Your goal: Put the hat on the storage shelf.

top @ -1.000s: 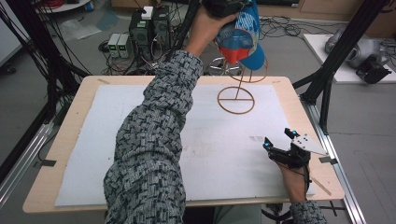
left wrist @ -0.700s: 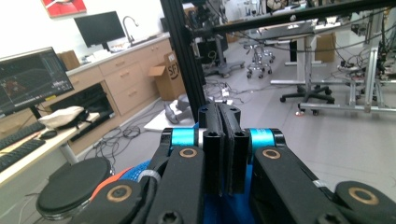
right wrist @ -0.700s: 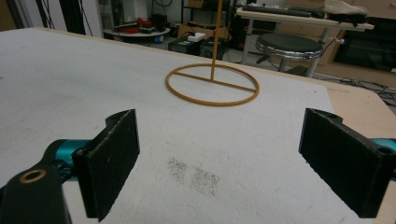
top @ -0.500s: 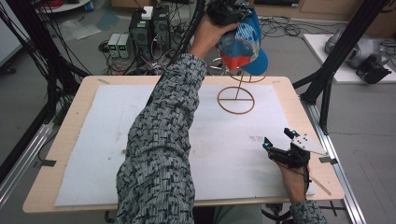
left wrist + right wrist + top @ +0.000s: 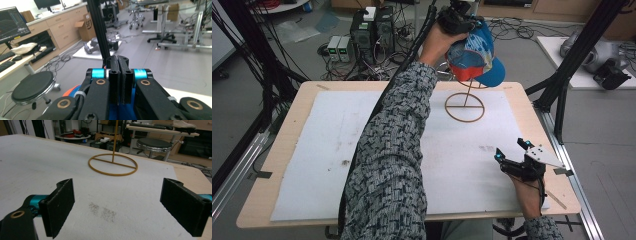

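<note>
A blue and red cap hangs in the air over the far right of the table, just above a thin golden wire stand with a ring base. My left gripper is shut on the cap's top, held by a hand on a patterned sleeve. In the left gripper view its jaws are pressed together, with blue cloth under them. My right gripper rests low near the table's front right, open. Between its wide jaws lies bare white mat, and the stand is farther off.
A white mat covers the wooden table. Black frame posts rise at the right and left edges. Electronics boxes and cables lie on the floor beyond. A black stool stands past the far edge.
The left hand has brought the cap down, closer to the top of the wire stand. The right gripper has stayed in place, still open.
</note>
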{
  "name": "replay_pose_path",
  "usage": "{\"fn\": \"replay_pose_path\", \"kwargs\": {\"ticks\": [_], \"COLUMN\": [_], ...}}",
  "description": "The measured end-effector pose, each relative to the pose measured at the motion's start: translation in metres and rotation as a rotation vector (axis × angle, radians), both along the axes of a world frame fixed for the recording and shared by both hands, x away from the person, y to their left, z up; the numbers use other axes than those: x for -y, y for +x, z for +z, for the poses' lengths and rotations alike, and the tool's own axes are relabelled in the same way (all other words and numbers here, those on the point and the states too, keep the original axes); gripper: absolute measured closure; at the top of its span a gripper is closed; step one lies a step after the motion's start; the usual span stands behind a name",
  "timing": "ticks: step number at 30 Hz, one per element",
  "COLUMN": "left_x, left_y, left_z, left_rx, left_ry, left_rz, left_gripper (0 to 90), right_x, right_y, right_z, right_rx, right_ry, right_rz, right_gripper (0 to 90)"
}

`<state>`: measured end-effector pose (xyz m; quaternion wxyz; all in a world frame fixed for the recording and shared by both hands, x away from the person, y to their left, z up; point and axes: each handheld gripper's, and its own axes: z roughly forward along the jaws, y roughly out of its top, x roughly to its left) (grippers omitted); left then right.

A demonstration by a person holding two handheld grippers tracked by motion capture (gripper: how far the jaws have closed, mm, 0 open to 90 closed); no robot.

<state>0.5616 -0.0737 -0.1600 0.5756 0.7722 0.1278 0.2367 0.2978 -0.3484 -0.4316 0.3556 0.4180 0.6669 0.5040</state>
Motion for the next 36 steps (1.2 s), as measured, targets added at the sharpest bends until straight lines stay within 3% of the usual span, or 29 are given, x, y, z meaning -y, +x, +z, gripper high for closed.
{"fn": "replay_pose_path", "kwargs": {"ticks": [18, 36], "left_x": [0.007, 0.008], "left_y": [0.016, 0.027], "left_z": [-0.025, -0.038], "left_rx": [-0.036, -0.052], "left_ry": [0.077, 0.135], "left_rz": [0.034, 0.058], "left_gripper": [87.8, 87.7], "right_x": [0.002, 0.003], "right_y": [0.000, 0.000], "right_z": [0.000, 0.000], "right_rx": [-0.001, 0.001], "right_ry": [0.001, 0.003], "right_rz": [-0.003, -0.004], "right_gripper": [11.6, 11.6]}}
